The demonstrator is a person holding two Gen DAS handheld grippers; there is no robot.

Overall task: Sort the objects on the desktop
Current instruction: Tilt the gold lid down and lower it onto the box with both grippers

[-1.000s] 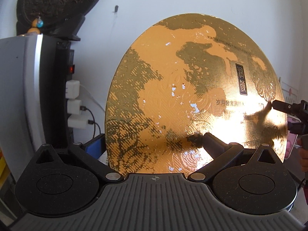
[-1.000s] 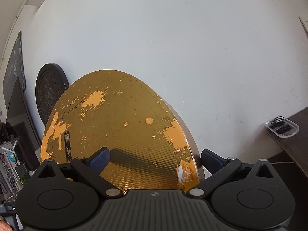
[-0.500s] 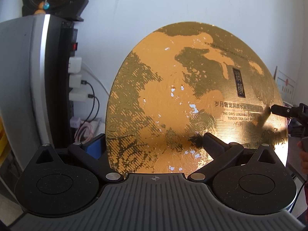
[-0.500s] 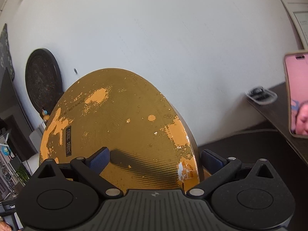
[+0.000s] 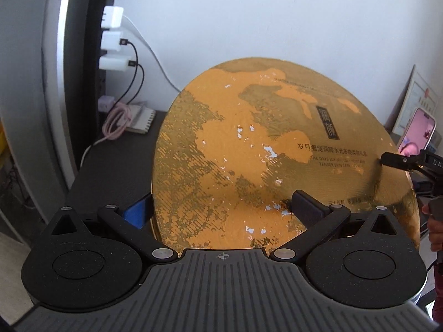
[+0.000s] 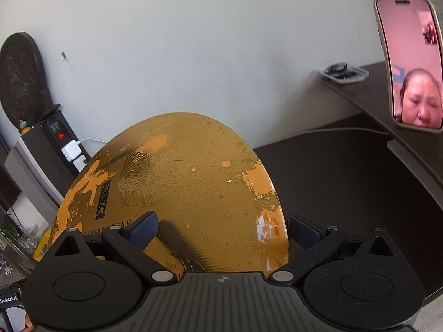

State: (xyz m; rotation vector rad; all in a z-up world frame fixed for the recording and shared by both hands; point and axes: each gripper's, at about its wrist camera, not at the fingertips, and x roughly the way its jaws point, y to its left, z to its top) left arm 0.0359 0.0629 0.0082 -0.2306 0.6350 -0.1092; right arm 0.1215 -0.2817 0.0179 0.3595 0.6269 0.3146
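The round gold box (image 5: 277, 160) is standing on edge above the dark desk (image 5: 110, 166), near the white wall (image 5: 249, 13); its broad printed face, worn through to orange in patches, is turning toward the left wrist camera; whether its lower rim is touching the desk cannot be told, since the gripper bodies are hiding it.

The left gripper (image 5: 221, 207) is clamping the box across its thickness at 1 side of the rim; 1 blue-padded finger is sitting behind the box's edge, the other is pressing flat on the printed face.

The right gripper (image 6: 223, 228) is gripping the opposite side of the rim in the same way; 1 finger is lying on the gold face and casting a dark shadow there, the other is sitting behind the box's side wall; in the left wrist view its black fingertip is showing at the far right edge of the box.

A phone (image 6: 409, 61) with a lit pink screen is standing upright on a raised shelf to the right of the box; a power strip (image 5: 106, 27) carrying 3 white chargers (image 5: 112, 41) is hanging to the left; a coiled pink cable (image 5: 116, 121) is lying on the desk beneath it.
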